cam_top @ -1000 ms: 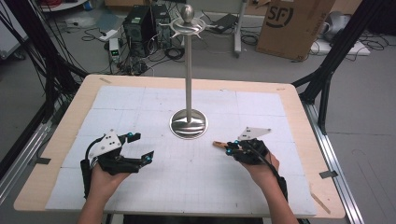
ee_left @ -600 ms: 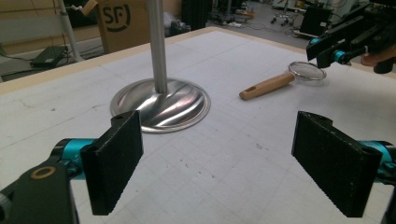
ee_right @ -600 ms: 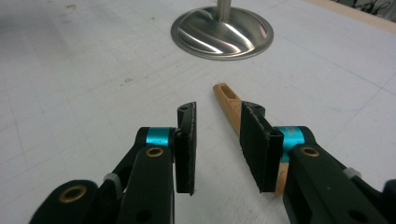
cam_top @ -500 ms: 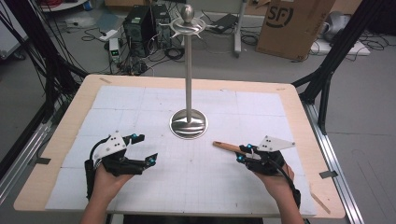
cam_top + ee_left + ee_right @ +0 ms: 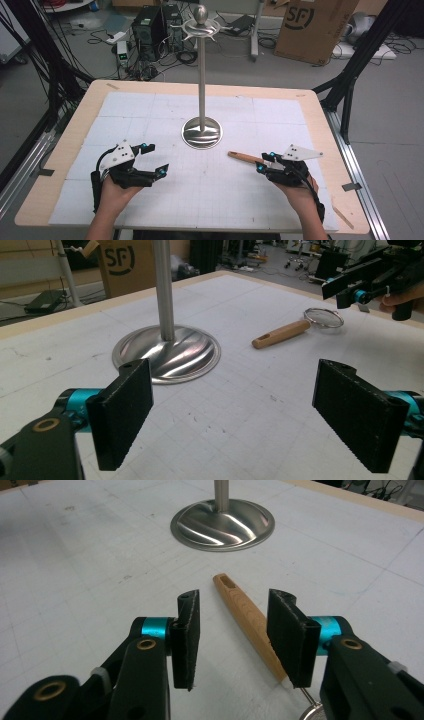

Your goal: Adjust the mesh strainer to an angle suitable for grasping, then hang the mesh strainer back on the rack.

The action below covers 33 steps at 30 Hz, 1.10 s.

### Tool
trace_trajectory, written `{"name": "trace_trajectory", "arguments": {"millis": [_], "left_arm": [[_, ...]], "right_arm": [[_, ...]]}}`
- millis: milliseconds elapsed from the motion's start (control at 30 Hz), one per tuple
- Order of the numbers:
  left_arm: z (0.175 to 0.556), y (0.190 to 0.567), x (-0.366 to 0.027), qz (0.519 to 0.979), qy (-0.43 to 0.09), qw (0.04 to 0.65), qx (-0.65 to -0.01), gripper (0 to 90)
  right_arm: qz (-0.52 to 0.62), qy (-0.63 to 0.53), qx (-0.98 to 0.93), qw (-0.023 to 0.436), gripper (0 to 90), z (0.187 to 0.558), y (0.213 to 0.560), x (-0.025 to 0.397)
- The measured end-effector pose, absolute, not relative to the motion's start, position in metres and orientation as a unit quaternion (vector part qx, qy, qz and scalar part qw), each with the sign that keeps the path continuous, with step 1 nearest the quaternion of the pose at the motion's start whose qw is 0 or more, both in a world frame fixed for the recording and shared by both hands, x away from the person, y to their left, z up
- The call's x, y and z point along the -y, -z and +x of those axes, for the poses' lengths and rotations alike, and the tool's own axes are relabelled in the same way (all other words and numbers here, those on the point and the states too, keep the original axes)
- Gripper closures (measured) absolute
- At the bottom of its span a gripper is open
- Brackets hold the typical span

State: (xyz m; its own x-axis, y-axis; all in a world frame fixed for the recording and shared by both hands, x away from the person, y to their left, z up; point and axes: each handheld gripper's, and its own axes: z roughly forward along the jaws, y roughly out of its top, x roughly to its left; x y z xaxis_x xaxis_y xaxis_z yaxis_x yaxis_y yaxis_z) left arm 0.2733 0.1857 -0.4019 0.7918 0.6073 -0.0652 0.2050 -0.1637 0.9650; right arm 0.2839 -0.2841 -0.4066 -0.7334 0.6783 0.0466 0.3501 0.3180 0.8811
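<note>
Right tool (image 5: 234, 637) half-open, empty, straddling strainer handle (image 5: 247, 620); left tool (image 5: 247, 422) wide, empty; stand (image 5: 201, 134) beyond.

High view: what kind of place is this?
Likely a lab or workshop data-collection rig: black computer tower amid loose cables on the floor, brown cardboard shipping box, and a wood-edged table inside a black metal frame.

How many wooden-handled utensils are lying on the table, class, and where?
1. A small strainer with a wooden handle lies on the white mat to the right of the stand's round base, between the open jaws of the right gripper. Nothing seems hidden.
</note>
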Motion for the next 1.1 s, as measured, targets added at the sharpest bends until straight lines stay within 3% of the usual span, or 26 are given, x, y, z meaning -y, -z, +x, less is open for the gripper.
{"name": "trace_trajectory", "arguments": {"millis": [167, 500, 1100], "left_arm": [[0.274, 0.402, -0.186, 0.744, -0.170, 0.588, -0.270, 17.0], [0.275, 0.398, -0.184, 0.742, -0.174, 0.589, -0.268, 17.0], [0.274, 0.397, -0.180, 0.749, -0.181, 0.580, -0.264, 17.1]], "right_arm": [[0.325, -0.494, -0.785, 0.186, 43.6, 0.283, 0.406, 0.288], [0.336, -0.494, -0.777, 0.196, 33.9, 0.281, 0.406, 0.296], [0.344, -0.467, -0.786, 0.212, 25.8, 0.282, 0.409, 0.295]]}}
